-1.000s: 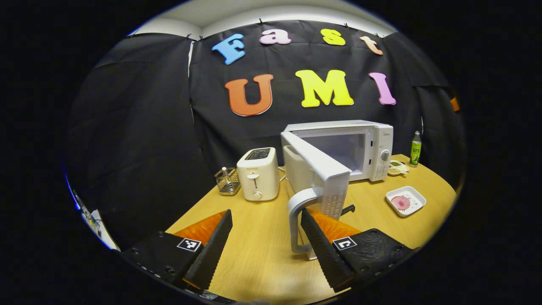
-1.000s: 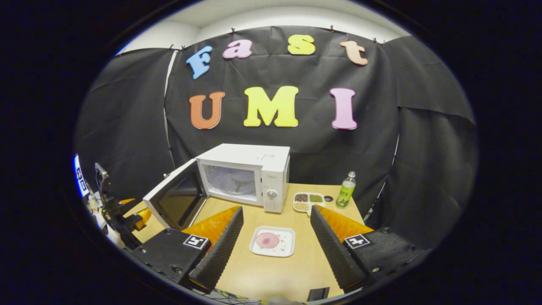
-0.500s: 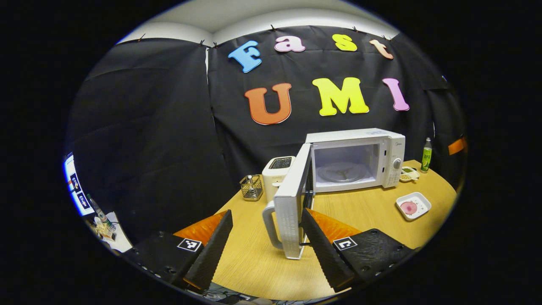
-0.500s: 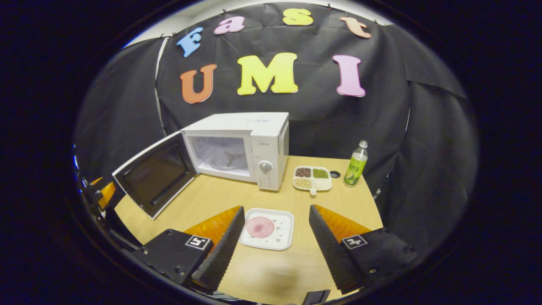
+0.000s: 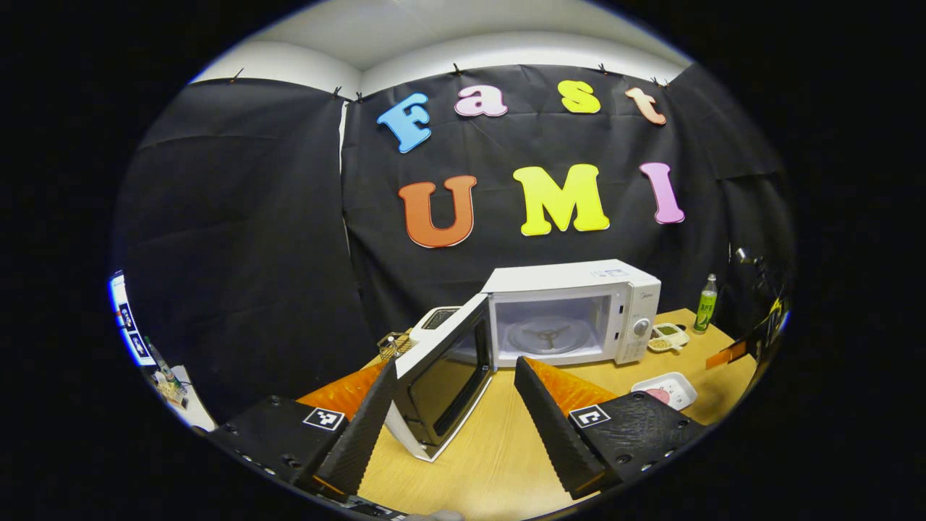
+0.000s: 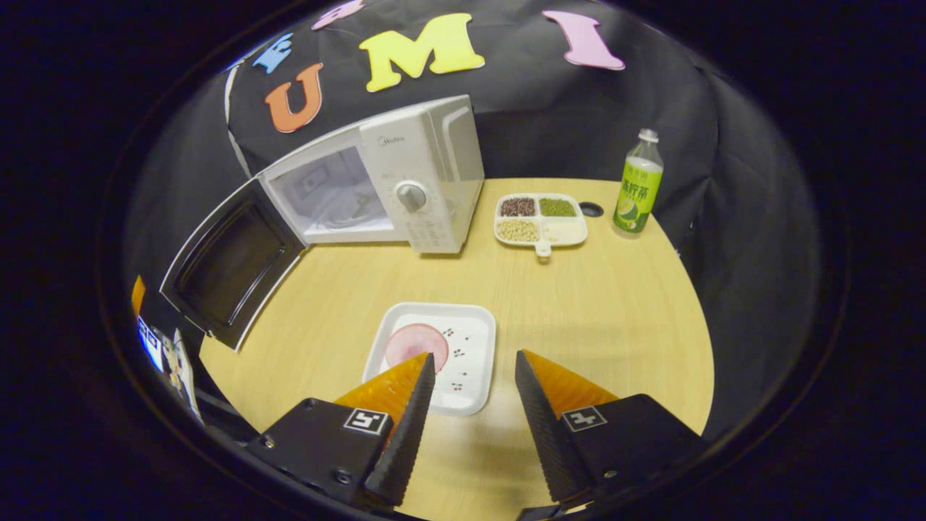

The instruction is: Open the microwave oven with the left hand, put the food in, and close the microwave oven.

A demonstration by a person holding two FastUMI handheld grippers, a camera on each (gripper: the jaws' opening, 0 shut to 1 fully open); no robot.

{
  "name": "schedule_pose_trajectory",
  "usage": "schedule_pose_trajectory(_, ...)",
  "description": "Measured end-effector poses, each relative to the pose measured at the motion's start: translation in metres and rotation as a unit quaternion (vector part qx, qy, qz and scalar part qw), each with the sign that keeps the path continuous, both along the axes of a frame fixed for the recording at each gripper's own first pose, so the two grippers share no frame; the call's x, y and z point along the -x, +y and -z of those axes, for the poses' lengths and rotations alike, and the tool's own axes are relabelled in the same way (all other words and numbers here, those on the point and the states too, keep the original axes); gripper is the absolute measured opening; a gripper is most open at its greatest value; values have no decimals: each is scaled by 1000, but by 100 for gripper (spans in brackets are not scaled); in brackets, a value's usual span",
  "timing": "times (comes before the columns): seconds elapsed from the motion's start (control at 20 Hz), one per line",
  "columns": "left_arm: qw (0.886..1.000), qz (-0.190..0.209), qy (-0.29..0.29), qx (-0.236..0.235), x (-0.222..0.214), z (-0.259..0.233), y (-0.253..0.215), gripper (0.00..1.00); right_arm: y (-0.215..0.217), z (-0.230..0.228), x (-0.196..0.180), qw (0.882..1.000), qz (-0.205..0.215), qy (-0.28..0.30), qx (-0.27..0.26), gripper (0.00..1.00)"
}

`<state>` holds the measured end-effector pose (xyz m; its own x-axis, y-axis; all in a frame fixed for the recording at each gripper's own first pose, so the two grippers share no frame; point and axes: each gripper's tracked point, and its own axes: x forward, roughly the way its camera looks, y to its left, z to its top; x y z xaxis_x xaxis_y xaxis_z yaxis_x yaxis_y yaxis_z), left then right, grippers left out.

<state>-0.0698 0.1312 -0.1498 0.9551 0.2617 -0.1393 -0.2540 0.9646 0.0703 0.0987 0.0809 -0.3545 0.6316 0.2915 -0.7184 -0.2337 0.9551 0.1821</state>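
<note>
Both grippers are open: the right gripper [image 6: 470, 362] hangs just over the white plate [image 6: 474, 376] of food [image 6: 414, 343]. Left gripper [image 5: 456, 369] holds nothing near the microwave [image 5: 571, 311], whose door [image 5: 441, 376] stands wide open.

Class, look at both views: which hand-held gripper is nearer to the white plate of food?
The right hand-held gripper hangs open just over the white plate's near edge. The left hand-held gripper is open by the microwave door, with the plate off to its right.
</note>
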Motion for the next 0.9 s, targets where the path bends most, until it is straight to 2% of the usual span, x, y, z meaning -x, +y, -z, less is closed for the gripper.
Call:
schedule_pose_trajectory(0.05,1000,-1,-3,-3,-3,-6,-6,97,2,9,-6,1000,-3,11,-7,60)
schedule_pose_trajectory(0.1,1000,-1,-6,-6,-6,-12,-12,96,4,17,-13,1000,-8,21,-10,68)
schedule_pose_trajectory(0.15,1000,0,-7,-9,-8,-16,-19,96,5,27,-18,999,-14,34,-9,65)
schedule_pose_trajectory(0.2,1000,0,-8,-13,-10,-20,-26,96,7,39,-22,998,-22,51,-8,60)
schedule_pose_trajectory(0.25,1000,0,-6,-18,-12,-21,-32,96,10,50,-25,997,-28,73,-12,46)
schedule_pose_trajectory(0.4,1000,-9,2,-17,-11,-23,-45,97,10,71,-32,992,-26,120,-12,36)
schedule_pose_trajectory(0.55,1000,-21,9,-19,-5,-22,-54,97,4,80,-34,989,-20,147,-5,31)
schedule_pose_trajectory(0.6,999,-24,11,-21,-4,-22,-56,97,5,80,-37,989,-19,146,-11,41)
schedule_pose_trajectory(0.65,999,-27,13,-23,-2,-22,-57,96,4,81,-35,986,-22,163,-14,29)
schedule_pose_trajectory(0.7,999,-30,15,-24,-1,-21,-58,96,5,78,-34,985,-18,168,-19,22)
schedule_pose_trajectory(0.75,999,-32,17,-25,0,-21,-58,96,5,79,-33,983,-18,179,-21,22)
schedule_pose_trajectory(0.8,999,-37,18,-23,1,-21,-58,96,4,83,-34,982,-16,187,-17,17)
schedule_pose_trajectory(0.85,999,-40,15,-20,3,-23,-58,97,3,82,-36,981,-9,193,-16,28)
schedule_pose_trajectory(0.9,999,-43,12,-16,4,-26,-58,97,4,83,-36,980,-6,200,-18,9)
